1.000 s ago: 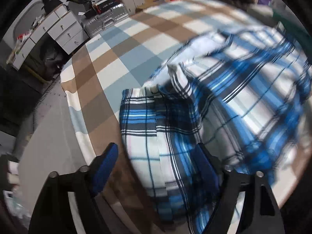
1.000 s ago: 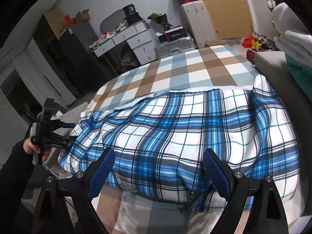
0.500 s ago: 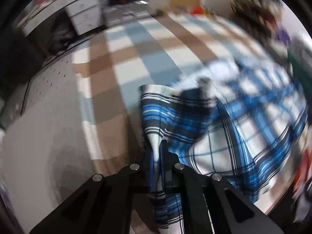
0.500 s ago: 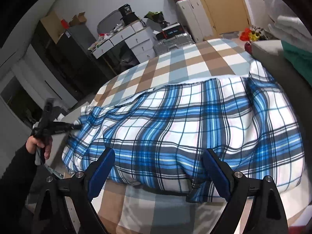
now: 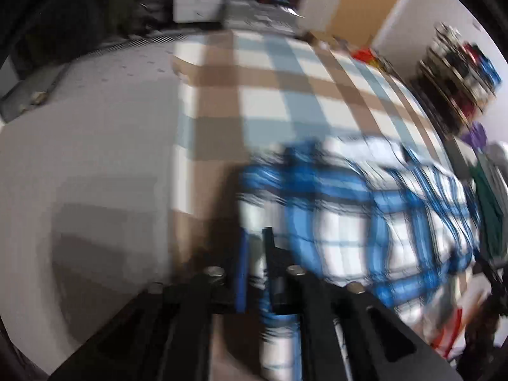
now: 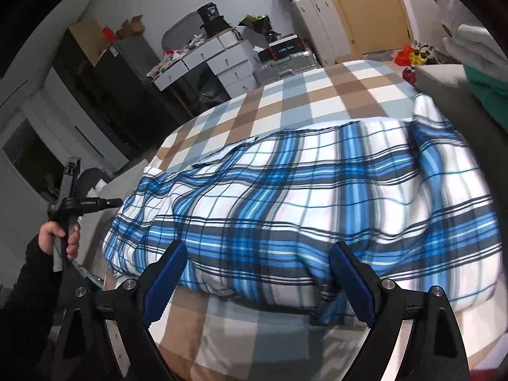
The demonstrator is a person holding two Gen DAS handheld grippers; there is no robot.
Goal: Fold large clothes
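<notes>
A large blue-and-white plaid cloth (image 6: 301, 197) lies bunched across a bed with a brown, blue and white checked sheet (image 6: 317, 95). My right gripper (image 6: 257, 254) stands open and wide at the cloth's near edge, its blue pads apart from the fabric's bulge. A hand (image 6: 54, 238) holds my left gripper (image 6: 116, 203) at the cloth's left end. The blurred left wrist view shows the left gripper (image 5: 255, 244) with its jaws opening. They stand a narrow gap apart, and a strip of the plaid cloth (image 5: 365, 216) runs between them.
White drawers (image 6: 222, 60), a silver suitcase (image 6: 279, 66) and dark cabinets crowd the wall beyond the bed. Folded clothes (image 6: 482, 76) are stacked at the right. Grey floor (image 5: 95, 158) lies left of the bed. A wooden door (image 6: 365, 6) is at the back.
My left gripper went from wide open to clamped on the cloth's corner, then parted slightly, rolling and shifting along the bed edge. The cloth's left end was drawn out. The right gripper stayed put.
</notes>
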